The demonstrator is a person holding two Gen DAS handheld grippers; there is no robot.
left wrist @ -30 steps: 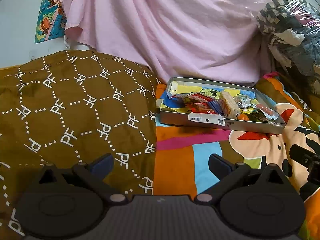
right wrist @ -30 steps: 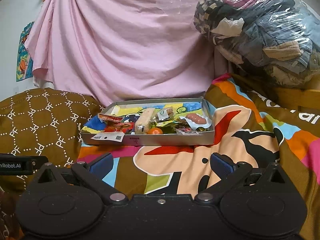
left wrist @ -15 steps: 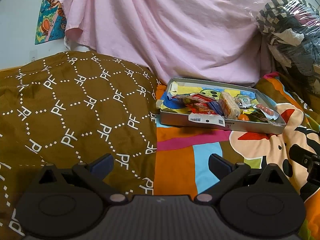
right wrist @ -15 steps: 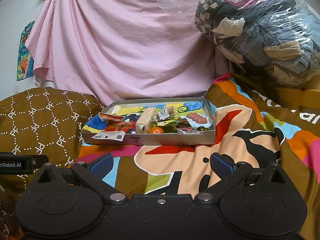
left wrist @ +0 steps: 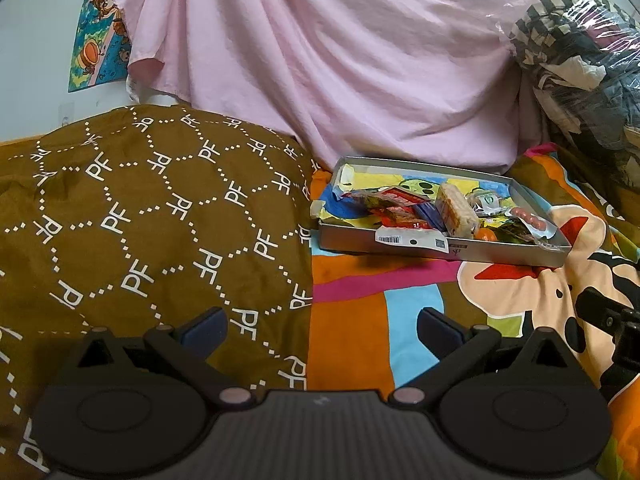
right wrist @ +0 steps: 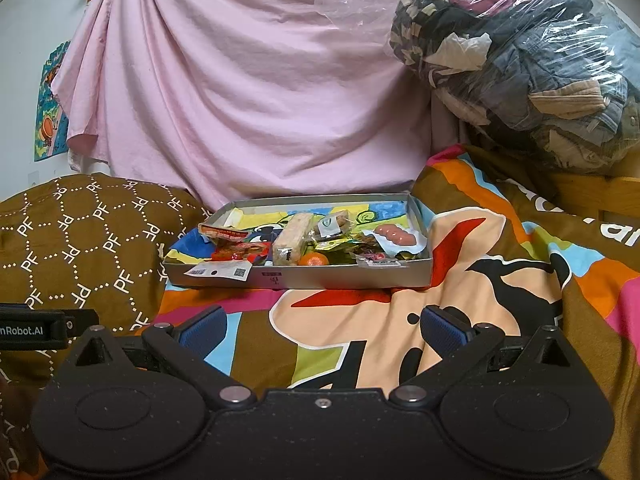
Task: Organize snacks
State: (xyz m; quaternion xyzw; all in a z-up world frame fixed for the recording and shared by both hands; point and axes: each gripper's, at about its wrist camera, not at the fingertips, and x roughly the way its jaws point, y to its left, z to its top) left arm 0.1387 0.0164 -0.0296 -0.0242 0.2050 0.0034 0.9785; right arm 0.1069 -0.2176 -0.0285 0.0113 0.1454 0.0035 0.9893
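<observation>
Snacks (right wrist: 304, 242) all lie in the shallow tray (right wrist: 340, 278) on the bright blanket (right wrist: 360, 332): red packets at left, a pale bar and an orange midway, pink sweets at right. We see none outside it. Our left gripper (left wrist: 322, 326) and right gripper (right wrist: 323, 324) gape wide, holding nothing, well short of the tray.
</observation>
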